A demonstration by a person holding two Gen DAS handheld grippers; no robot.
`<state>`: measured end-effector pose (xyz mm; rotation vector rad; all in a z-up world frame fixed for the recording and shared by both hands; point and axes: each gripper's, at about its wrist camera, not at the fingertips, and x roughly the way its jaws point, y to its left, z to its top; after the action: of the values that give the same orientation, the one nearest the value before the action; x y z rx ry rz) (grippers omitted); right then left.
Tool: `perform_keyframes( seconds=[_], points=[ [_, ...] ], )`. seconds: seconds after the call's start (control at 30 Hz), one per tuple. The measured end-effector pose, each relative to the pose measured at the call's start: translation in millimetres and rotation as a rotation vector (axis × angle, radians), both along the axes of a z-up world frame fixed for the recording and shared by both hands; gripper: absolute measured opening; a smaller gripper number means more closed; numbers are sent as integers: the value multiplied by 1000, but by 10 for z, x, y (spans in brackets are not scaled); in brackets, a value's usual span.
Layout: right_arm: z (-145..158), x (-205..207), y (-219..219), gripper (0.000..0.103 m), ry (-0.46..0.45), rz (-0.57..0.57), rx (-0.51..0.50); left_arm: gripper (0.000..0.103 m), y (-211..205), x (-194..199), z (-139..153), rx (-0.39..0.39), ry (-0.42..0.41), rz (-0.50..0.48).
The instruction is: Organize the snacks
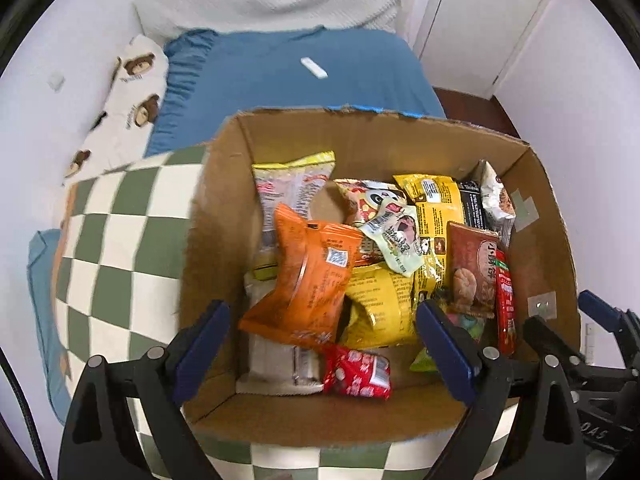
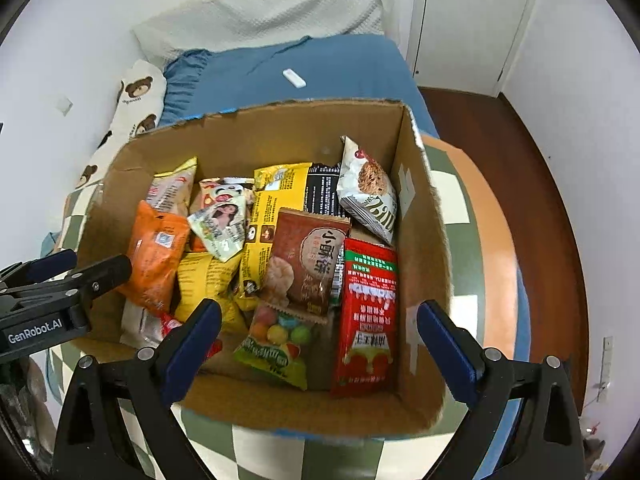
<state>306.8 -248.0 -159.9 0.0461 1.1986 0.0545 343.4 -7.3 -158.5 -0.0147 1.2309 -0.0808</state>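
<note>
Snacks sit heaped inside the cardboard box (image 1: 224,208), orange packet (image 1: 308,280) on the pile at its left wall. Left gripper (image 1: 324,344) and right gripper (image 2: 320,344) hover above the box, fingers spread, empty. Best to pinch one loose top packet cleanly.

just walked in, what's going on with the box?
A person holds a hand-held gripper in each hand over a cardboard box full of snack packets. Left hand-held gripper and right hand-held gripper both stand open and empty. The orange packet lies on top of the pile in the box.
</note>
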Motion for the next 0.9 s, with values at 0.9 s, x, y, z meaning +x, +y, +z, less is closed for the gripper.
perform_keyframes(
  seconds=[0.9],
  points=[
    [1626,-2024,-12,103,-390,17,-17,95,246,-1922,1349,-11,-396,36]
  ],
)
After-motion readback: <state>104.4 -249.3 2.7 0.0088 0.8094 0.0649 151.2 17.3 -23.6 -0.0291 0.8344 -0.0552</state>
